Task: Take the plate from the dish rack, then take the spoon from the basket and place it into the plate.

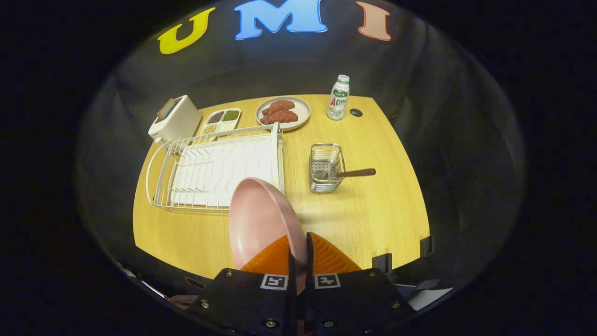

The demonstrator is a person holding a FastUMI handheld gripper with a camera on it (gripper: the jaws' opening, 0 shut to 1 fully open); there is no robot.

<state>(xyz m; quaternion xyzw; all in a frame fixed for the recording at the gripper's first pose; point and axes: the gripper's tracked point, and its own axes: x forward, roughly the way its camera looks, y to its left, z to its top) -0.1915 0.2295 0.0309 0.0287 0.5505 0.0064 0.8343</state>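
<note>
Gripper fingers clamped on pink plate rim, plate held above table, rack beyond, spoon in basket.

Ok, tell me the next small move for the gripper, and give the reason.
Probably lower the pink plate flat onto the bare table in front of the basket. The gripper is shut on the plate's rim, holding it on edge above the table, already clear of the dish rack. The spoon lies in the basket and needs a free gripper.
</note>
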